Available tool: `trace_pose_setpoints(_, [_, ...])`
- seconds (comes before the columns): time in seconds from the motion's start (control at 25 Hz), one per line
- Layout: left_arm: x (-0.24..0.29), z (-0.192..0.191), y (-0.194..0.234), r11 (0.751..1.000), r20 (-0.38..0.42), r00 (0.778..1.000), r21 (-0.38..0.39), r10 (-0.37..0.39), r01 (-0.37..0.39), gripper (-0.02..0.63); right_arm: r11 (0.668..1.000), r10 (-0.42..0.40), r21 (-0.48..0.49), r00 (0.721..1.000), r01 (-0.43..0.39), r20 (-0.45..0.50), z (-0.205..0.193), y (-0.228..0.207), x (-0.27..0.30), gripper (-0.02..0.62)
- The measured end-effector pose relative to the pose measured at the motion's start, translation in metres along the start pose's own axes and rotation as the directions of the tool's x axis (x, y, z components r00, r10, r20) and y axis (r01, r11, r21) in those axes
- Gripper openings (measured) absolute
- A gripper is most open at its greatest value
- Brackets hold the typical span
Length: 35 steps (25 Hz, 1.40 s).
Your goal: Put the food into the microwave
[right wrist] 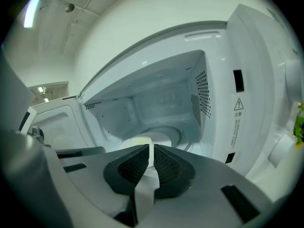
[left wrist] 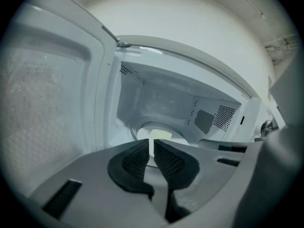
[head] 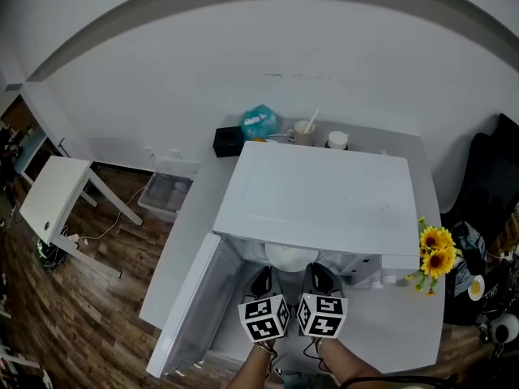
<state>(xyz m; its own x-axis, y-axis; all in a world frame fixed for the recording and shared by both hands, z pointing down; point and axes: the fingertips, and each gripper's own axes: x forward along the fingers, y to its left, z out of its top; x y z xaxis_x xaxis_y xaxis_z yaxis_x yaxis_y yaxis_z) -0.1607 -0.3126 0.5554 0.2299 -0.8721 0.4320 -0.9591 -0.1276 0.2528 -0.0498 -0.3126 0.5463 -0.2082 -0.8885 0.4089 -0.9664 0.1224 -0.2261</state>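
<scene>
A white plate (head: 290,258) with pale yellow food (left wrist: 160,134) rests inside the open microwave (head: 324,193), on the round turntable (right wrist: 166,136). Both grippers hover side by side just outside the cavity mouth and point in at the plate. On my left gripper (left wrist: 152,153) the pads are drawn together to a thin slit, and nothing is caught between them. My right gripper (right wrist: 152,158) looks the same, its pads almost touching and empty. From above, the left gripper (head: 261,280) and right gripper (head: 318,277) flank the plate's near edge. Whether their tips touch the plate, I cannot tell.
The microwave door (head: 190,310) swings open to the left, close to my left gripper. A control panel with knobs (right wrist: 285,146) is on the right. Sunflowers (head: 435,250) stand right of the microwave. A black box (head: 229,142), teal bag (head: 259,122) and cups (head: 304,132) sit behind it.
</scene>
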Motion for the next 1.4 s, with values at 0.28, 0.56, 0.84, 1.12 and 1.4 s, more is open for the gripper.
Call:
trace_pose_setpoints(0.28, [-0.028, 0.004, -0.015, 1.0, 0.008, 1.0, 0.008, -0.002, 0.002, 0.005, 0.998, 0.05, -0.048, 0.999, -0.05, -0.005, 0.009, 0.006, -0.028, 0.035])
trace_pose_setpoints(0.56, [-0.053, 0.003, -0.027, 0.999, 0.0, 0.999, 0.039, -0.032, 0.032, 0.005, 0.995, 0.082, -0.053, 0.996, -0.084, -0.039, 0.004, 0.001, -0.055, 0.026])
trace_pose_setpoints(0.84, [-0.083, -0.006, -0.033, 0.999, -0.012, 0.999, 0.022, -0.037, 0.038, 0.003, 0.979, 0.183, -0.074, 0.98, -0.189, -0.08, -0.006, 0.014, -0.089, 0.021])
trace_pose_setpoints(1.12, [-0.107, -0.012, -0.038, 0.999, -0.014, 0.999, 0.003, -0.042, 0.042, 0.005, 0.966, 0.234, -0.097, 0.969, -0.241, -0.084, -0.01, 0.026, -0.111, 0.021])
trace_pose_setpoints(1.4, [-0.118, -0.007, -0.043, 0.999, -0.008, 0.999, 0.02, -0.044, 0.044, 0.005, 0.957, 0.254, -0.129, 0.966, -0.259, -0.058, 0.003, 0.03, -0.121, 0.021])
